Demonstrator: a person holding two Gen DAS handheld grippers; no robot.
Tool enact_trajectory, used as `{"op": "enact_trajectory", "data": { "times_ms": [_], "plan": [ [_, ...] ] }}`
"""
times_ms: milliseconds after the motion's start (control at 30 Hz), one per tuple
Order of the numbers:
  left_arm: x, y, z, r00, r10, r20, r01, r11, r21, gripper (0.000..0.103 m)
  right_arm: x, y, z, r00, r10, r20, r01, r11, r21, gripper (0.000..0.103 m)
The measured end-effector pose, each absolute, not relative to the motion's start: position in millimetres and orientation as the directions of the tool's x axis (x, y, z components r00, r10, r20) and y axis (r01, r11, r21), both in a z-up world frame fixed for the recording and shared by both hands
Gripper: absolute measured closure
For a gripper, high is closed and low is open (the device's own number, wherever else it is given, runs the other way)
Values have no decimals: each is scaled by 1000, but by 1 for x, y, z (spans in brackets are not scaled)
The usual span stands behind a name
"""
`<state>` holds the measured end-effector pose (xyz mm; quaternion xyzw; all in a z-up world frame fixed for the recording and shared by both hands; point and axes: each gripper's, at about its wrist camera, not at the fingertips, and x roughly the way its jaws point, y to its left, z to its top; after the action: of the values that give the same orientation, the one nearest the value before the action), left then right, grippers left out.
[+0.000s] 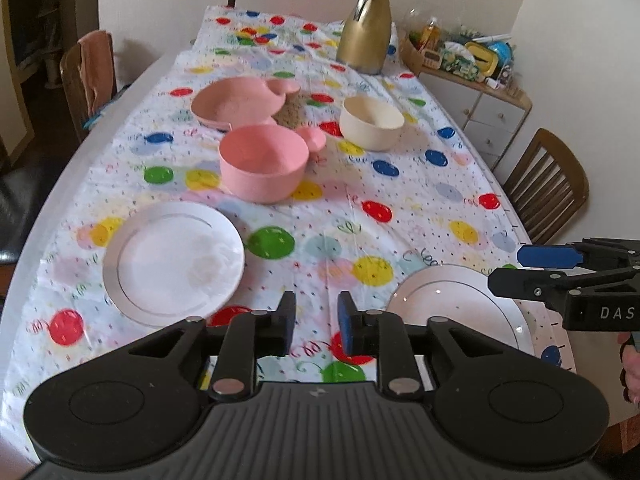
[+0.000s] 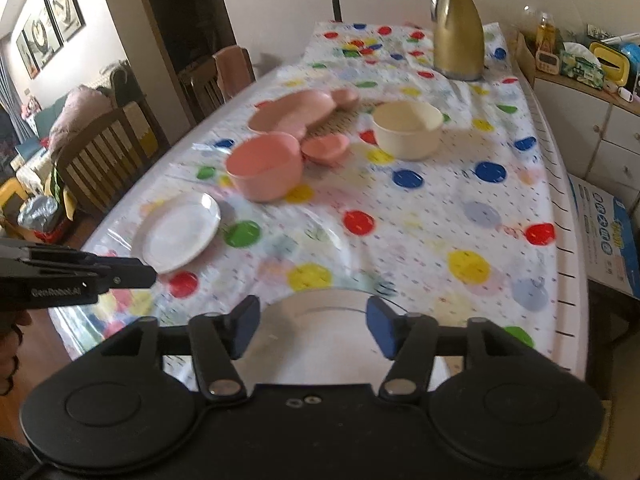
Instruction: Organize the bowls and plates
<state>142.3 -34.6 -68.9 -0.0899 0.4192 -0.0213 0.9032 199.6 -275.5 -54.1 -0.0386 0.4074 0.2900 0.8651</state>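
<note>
The left tool [image 1: 314, 326] hangs over the near edge of the desk [image 2: 560, 280], its pads apart by a narrow gap with nothing between them. The right tool [image 2: 312, 330] is spread wide above the near plate [image 1: 452, 304], which lies flat at the desk's near right — no pad touches it. A second plate [image 1: 172, 262] lies to the left, well apart from the first. Beyond it stands a pink bowl [image 1: 262, 168], with a small pink dish [image 2: 324, 148] just beside it and a wide pink dish [image 1: 236, 102] behind. A cream bowl [image 1: 372, 122] sits to the right of these. At the far end stands a gold jug [image 1: 366, 32].
</note>
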Motion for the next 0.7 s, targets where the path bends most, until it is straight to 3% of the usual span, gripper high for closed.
{"op": "enact_trajectory", "data": {
  "times_ms": [67, 333, 700],
  "plan": [
    [141, -25, -66, 661, -128, -739, -17, 982, -186, 67, 194, -265, -50, 518, 468, -716, -531, 832, 160, 36],
    [139, 21, -50, 703, -175, -689, 65, 981, -183, 43, 178, -219, -40, 582, 420, -696, -453, 878, 152, 21],
    [148, 75, -42, 746, -215, -631, 148, 976, -157, 23, 164, -164, -41, 661, 373, -651, -335, 923, 189, 5]
  ]
}}
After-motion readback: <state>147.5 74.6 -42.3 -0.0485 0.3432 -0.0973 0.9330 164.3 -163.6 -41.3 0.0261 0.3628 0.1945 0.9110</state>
